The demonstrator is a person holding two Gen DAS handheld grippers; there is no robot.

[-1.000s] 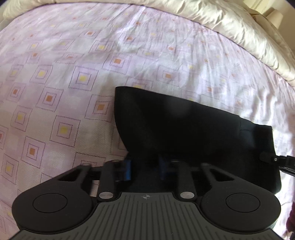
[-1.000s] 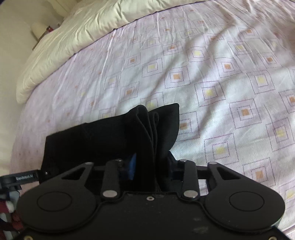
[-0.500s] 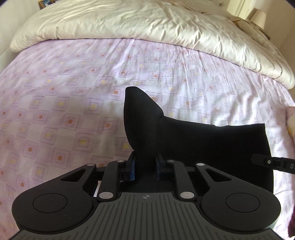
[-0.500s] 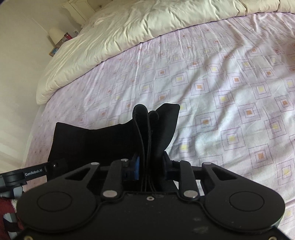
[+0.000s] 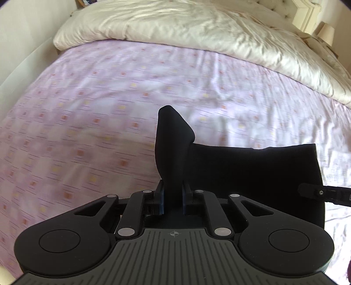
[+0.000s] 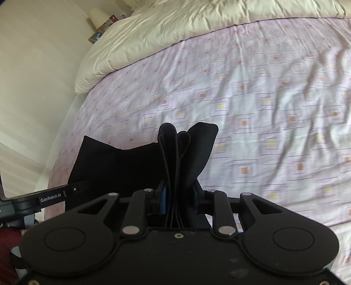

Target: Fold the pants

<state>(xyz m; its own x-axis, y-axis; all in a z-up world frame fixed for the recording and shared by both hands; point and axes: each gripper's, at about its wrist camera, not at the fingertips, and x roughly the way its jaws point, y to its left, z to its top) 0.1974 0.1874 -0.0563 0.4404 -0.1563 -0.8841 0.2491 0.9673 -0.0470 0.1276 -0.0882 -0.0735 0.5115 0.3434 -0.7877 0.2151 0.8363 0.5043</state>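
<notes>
Pale lilac bedsheet [image 5: 109, 122], printed with small orange and yellow squares and lightly creased, covers the bed under the black pants [image 5: 252, 173]. These hang as a folded dark band stretched between the two tools above the sheet. One corner stands up between the blue pads of the left gripper [image 5: 172, 198], whose jaws are pinched tight on it. At the other end the right gripper [image 6: 178, 200] clamps several stacked layers, edges fanning upward. Beyond the sheet a cream duvet [image 5: 186, 28] lies bunched at the head of the bed. A small lamp [image 6: 98, 16] stands by the cream wall [image 6: 33, 76].
</notes>
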